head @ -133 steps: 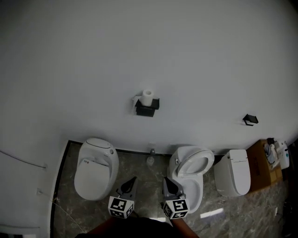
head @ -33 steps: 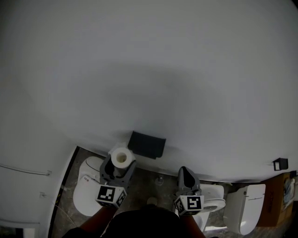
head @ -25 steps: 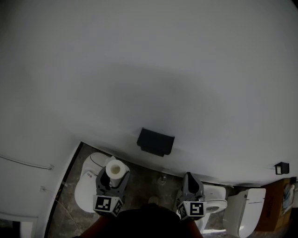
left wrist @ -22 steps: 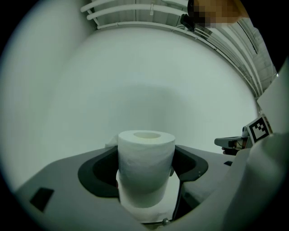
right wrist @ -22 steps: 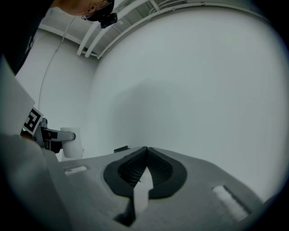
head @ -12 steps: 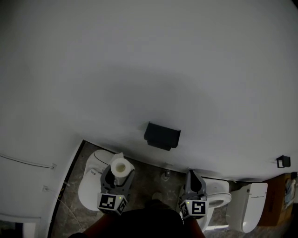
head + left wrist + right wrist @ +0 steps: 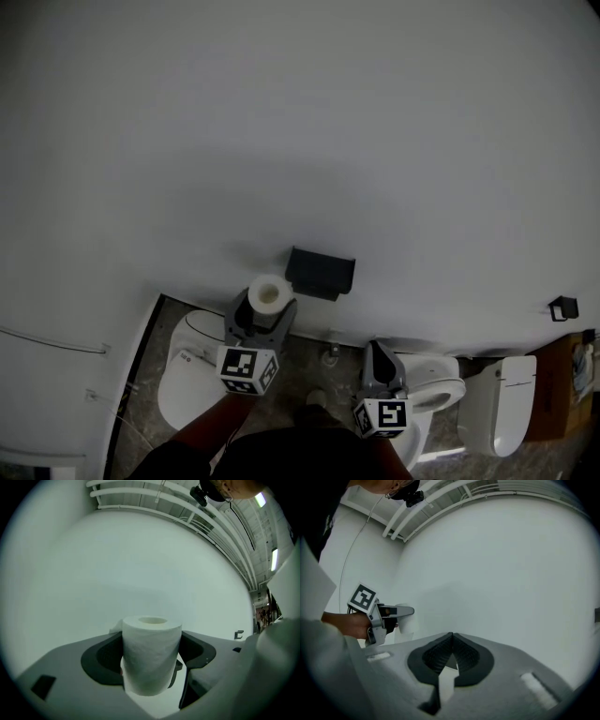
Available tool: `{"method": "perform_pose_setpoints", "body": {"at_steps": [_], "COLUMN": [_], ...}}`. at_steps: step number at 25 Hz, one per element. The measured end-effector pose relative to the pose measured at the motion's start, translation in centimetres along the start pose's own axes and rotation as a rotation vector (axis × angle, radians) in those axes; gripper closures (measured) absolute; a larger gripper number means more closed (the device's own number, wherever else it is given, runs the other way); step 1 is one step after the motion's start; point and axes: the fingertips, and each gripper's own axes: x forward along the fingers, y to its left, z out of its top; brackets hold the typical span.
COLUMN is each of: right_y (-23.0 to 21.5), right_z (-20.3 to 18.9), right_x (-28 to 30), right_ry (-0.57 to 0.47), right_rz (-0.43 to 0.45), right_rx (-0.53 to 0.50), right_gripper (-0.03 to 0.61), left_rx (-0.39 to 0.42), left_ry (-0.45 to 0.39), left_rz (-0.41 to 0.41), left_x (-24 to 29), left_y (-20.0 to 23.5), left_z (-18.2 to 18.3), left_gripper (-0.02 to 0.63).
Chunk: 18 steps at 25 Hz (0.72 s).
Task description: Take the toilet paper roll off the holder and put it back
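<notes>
Head view: the upright white toilet paper roll (image 7: 270, 294) is clamped by wide-set fingers of the left gripper (image 7: 261, 319), just left of the black wall-mounted holder (image 7: 320, 273); the right gripper (image 7: 377, 354), closed and empty, is held farther right.

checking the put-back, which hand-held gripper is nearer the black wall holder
Left. The left hand-held gripper, holding the roll, is just lower left of the holder; the right hand-held gripper sits farther below it.
</notes>
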Motion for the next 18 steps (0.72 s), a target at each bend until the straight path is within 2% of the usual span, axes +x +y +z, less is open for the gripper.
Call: {"method": "perform_pose_setpoints", "body": {"at_steps": [3, 8, 11, 15, 18], "right_y": [0.3, 0.6, 0.9, 1.4, 1.8], "right_z": [-0.3, -1.0, -1.2, -1.4, -1.7], "right_x": [-0.3, -0.9, -1.0, -1.1, -1.2], "right_ry": [0.007, 0.031, 0.036, 0.053, 0.06], "right_rz": [0.017, 0.026, 0.03, 0.039, 0.046], "right_rx": [0.012, 0.013, 0.028, 0.02, 0.021], "right_gripper": [0.58, 0.58, 0.58, 0.58, 0.58], "left_rx": [0.039, 0.022, 0.048, 0.091, 0.084], "left_ry": [0.001, -0.003, -0.002, 0.004, 0.025], "left_rz": [-0.012, -0.043, -0.078, -0.086, -0.076], "left_x": [3.2, 8.5, 11.6, 14.6, 15.7], "left_y": [-0.7, -1.6, -2.8, -3.2, -2.6], "left_z": [0.2, 0.6, 0.7, -1.0, -3.1], "left_gripper": [0.25, 0.25, 0.25, 0.25, 0.25]}}
